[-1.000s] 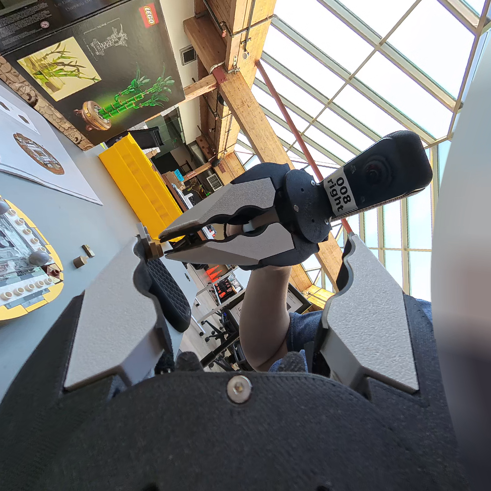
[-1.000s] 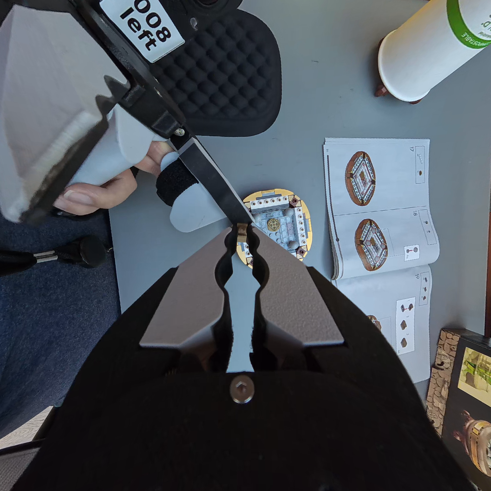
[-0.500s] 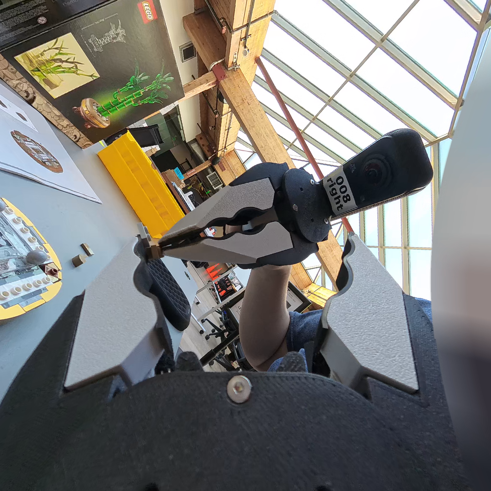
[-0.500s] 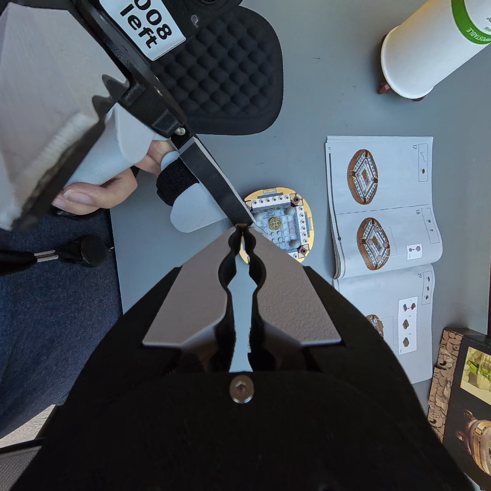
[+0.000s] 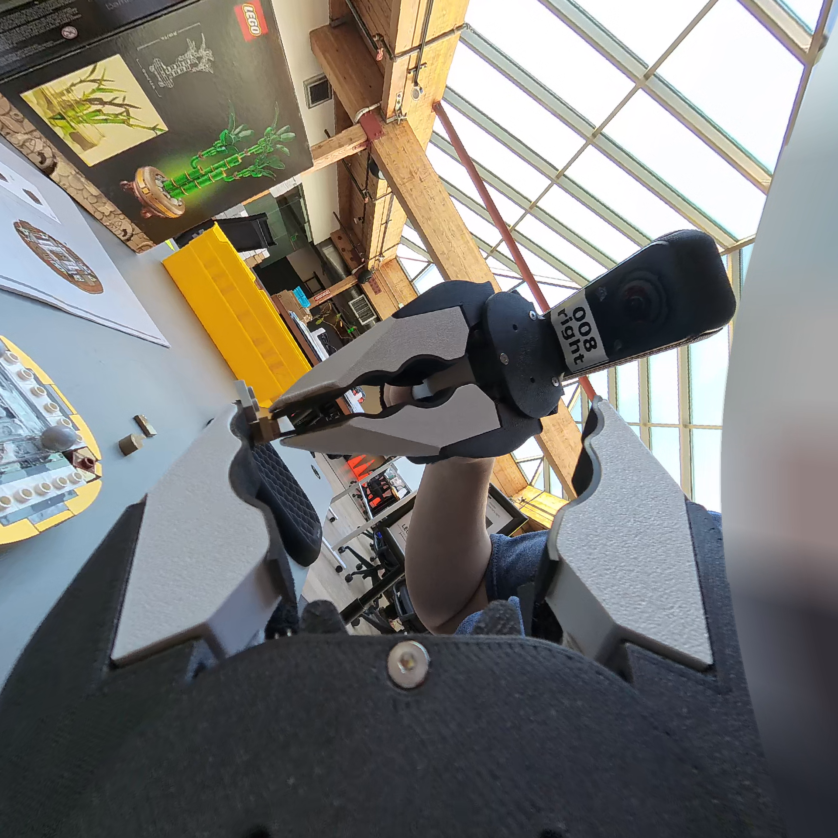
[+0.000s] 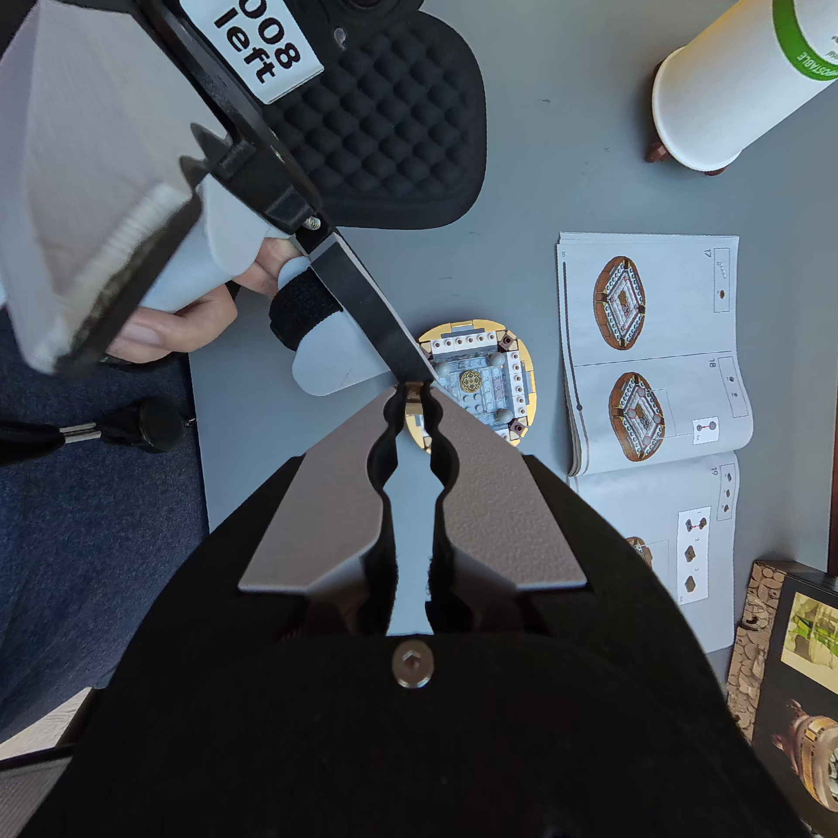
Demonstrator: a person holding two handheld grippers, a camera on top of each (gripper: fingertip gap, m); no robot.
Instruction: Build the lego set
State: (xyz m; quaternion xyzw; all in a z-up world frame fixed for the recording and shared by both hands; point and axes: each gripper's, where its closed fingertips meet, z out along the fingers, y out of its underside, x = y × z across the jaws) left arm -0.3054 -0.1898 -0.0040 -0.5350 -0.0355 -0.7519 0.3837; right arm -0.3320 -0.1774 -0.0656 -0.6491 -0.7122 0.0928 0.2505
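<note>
My right gripper (image 6: 413, 399) is shut on a small tan Lego piece (image 6: 413, 393) and holds it above the table. It presses the piece against the tip of one finger (image 6: 376, 317) of my left gripper. In the left wrist view the right gripper (image 5: 276, 424) holds the tan piece (image 5: 262, 427) at my left finger's tip, beside a small grey stepped part (image 5: 245, 395). My left gripper (image 5: 417, 412) is wide open and holds nothing between its fingers. The round gold-rimmed build (image 6: 462, 328) lies on the table below, and it also shows in the left wrist view (image 5: 68, 512).
Two loose tan pieces (image 5: 131, 443) lie near the build. An open instruction booklet (image 6: 653, 353) lies to its right, with the set's box (image 6: 798, 680) beyond. A white cup (image 6: 734, 86) stands over brown pieces, a black quilted pad (image 6: 385, 127) lies on the table, and a yellow bin (image 5: 236, 313) stands off the table. Left tips and right tips are each some 30 cm from the white cup (image 6: 734, 86).
My right gripper's jaws have narrowed a little on the tan piece. Both grippers have stayed almost in place at the left fingertip.
</note>
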